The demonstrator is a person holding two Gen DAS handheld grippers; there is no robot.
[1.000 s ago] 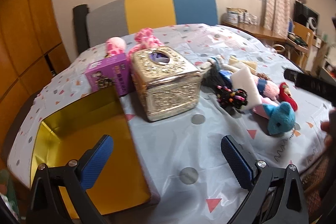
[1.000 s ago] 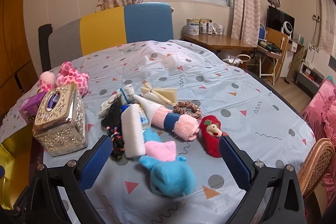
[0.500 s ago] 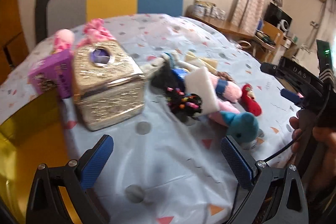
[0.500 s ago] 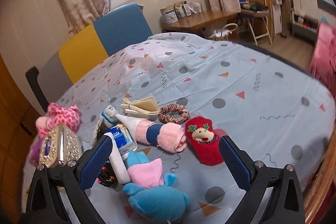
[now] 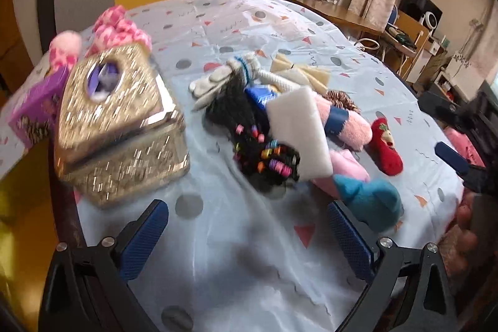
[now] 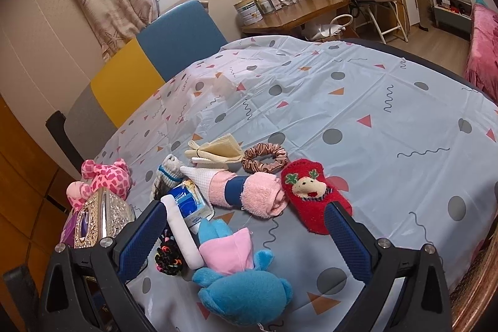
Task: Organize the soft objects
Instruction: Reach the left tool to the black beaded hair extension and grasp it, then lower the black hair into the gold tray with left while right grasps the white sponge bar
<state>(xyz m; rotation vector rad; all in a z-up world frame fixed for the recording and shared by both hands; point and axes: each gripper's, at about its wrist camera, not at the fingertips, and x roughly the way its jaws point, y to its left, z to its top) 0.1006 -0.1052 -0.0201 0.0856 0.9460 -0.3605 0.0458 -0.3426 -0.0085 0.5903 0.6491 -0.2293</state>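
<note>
Nearest to us, the right gripper (image 6: 246, 234) hangs over the patterned tablecloth (image 6: 389, 126) with its jaws spread wide and nothing between the blue pads, and the left gripper (image 5: 249, 234) is likewise wide open and empty above the cloth. Just ahead of the right gripper we see a blue plush toy (image 6: 246, 291) lying on the cloth, with a pink cloth (image 6: 228, 251) resting against its far side. To the left of these lie a white foam block (image 6: 182, 234) and a black bundle of hair ties with coloured beads (image 6: 168, 257), touching each other. Beyond them we find a rolled pink towel with a blue band (image 6: 249, 193), a red reindeer slipper (image 6: 314, 195) just beside it on the right, and a blue-and-white packet (image 6: 188, 199) on the left. Farther still sit a brown scrunchie (image 6: 264, 159) and a cream folded cloth (image 6: 214, 153). Off to the left stands a glittering gold tissue box (image 5: 115, 126), with a purple box (image 5: 34, 108) and a pink spotted plush (image 6: 107, 176) behind it. At the far edge of the table we see a chair back in grey, yellow and blue (image 6: 149, 64).
</note>
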